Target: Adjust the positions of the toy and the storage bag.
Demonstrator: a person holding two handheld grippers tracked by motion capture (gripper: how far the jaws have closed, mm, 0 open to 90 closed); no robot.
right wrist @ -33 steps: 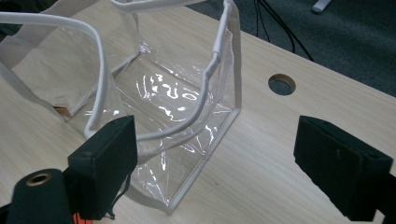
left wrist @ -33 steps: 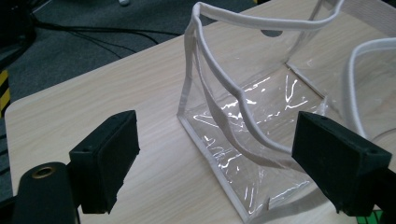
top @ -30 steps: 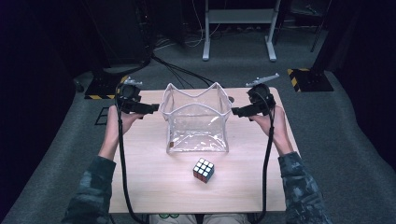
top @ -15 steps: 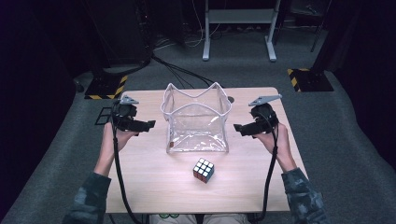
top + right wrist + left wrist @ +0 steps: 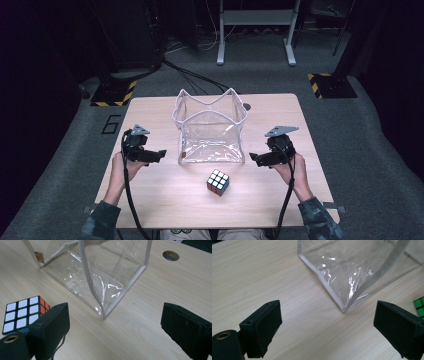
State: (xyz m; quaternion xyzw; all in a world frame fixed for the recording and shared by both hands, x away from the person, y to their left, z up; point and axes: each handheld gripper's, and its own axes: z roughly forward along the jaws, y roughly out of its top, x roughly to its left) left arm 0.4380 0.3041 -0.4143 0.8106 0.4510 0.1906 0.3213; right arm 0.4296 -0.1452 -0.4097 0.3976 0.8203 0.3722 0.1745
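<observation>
A clear plastic bag [image 5: 211,131] with white-trimmed edges stands open-topped on the wooden table [image 5: 150,200]. A Rubik's cube [image 5: 218,182] lies just in front of it, white face up. My left gripper [image 5: 159,153] hovers low to the left of the bag's base, apart from it. Its jaws have just been opening and nothing is between them [image 5: 327,325]. My right gripper [image 5: 254,159] hovers to the right of the base, open and empty [image 5: 113,322]. In the right gripper view, the bag's corner [image 5: 102,312] lies ahead and the cube [image 5: 23,312] sits behind the left jaw.
A round cable hole [image 5: 170,255] is in the tabletop behind the bag. Bare wood lies on both sides of the bag and along the front edge. Dark floor, cables [image 5: 200,77] and a metal stand [image 5: 255,20] lie beyond the table.
Both grippers have dropped from beside the bag's top corners and drawn back toward the person, ending low beside its base. Bag and cube have stayed put.
</observation>
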